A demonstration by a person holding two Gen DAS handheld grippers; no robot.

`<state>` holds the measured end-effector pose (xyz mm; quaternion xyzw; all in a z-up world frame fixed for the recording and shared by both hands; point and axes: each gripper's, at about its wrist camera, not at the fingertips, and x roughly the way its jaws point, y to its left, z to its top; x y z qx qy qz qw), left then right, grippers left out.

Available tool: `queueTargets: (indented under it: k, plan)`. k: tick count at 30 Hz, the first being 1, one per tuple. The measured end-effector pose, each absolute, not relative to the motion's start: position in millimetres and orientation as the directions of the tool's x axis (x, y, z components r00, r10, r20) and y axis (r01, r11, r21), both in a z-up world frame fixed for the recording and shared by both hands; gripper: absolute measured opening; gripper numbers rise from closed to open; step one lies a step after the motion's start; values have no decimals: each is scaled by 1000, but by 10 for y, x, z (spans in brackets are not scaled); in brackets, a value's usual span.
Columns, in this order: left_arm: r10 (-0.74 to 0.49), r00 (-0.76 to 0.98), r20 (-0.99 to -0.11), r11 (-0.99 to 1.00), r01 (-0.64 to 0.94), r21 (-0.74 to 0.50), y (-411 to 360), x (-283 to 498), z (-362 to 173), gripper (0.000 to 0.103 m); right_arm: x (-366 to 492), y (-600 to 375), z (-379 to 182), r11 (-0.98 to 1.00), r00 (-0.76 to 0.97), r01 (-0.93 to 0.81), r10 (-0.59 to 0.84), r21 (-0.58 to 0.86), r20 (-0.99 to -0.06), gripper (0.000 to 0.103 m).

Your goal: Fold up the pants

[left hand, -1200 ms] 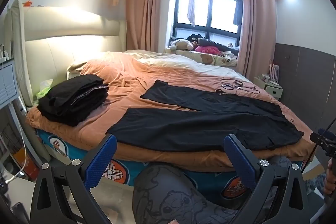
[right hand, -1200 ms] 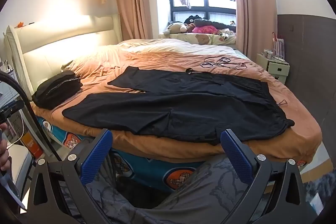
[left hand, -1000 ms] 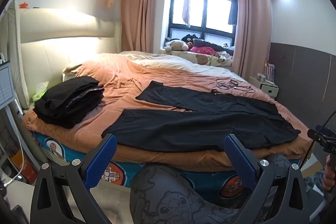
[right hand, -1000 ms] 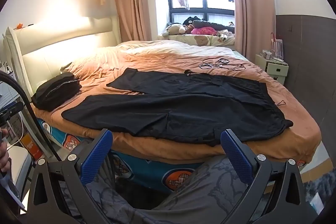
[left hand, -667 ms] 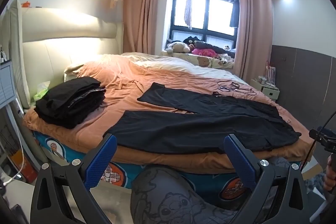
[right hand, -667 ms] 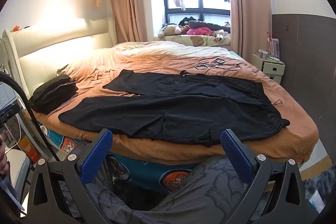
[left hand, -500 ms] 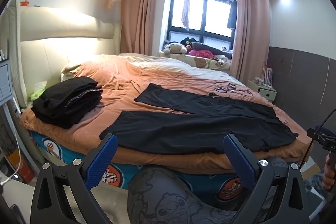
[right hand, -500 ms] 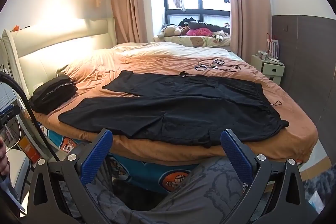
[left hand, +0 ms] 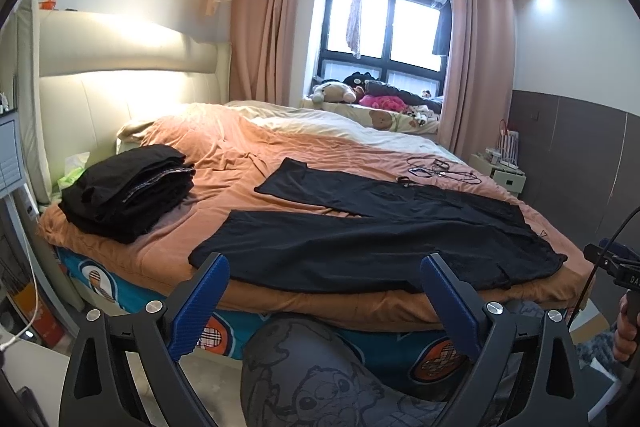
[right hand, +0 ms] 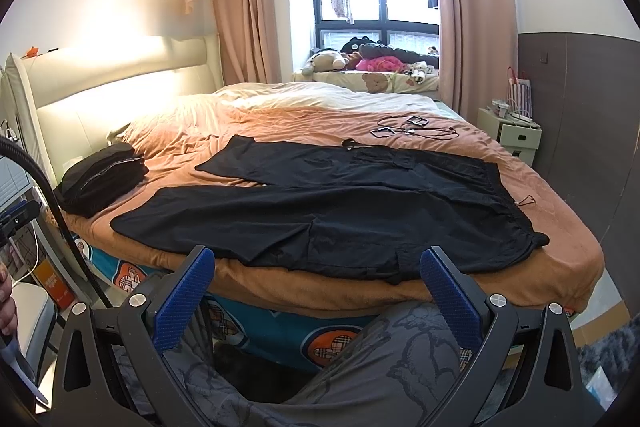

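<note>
Black pants (left hand: 360, 235) (right hand: 340, 211) lie spread flat on the orange bed cover, legs pointing left and parted, waistband at the right near the bed's edge. My left gripper (left hand: 322, 301) hangs open in front of the bed's near edge, short of the pants, with nothing between its blue pads. My right gripper (right hand: 316, 291) is open too, held just before the near leg's hem side, empty. A person's patterned grey trouser knee (left hand: 320, 379) fills the bottom of both views.
A stack of folded black clothes (left hand: 128, 187) (right hand: 100, 179) sits at the bed's left end by the headboard. Cables and small devices (right hand: 412, 129) lie on the far right of the cover. A nightstand (right hand: 512, 135) stands right of the bed.
Both grippers stay open and drift slightly; the views shift a little, with the bed sitting marginally lower and closer. The pants have not moved.
</note>
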<state>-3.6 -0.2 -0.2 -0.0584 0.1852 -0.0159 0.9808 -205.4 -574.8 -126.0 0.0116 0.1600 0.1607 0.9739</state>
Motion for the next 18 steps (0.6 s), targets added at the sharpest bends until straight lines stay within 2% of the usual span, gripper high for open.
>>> queueTargets:
  k: [18]
  plan:
    - [-42, 933, -357, 993, -1, -119, 24, -73, 5, 98, -2063, -5742, -1278, 948, 900, -307, 316, 77, -301, 103]
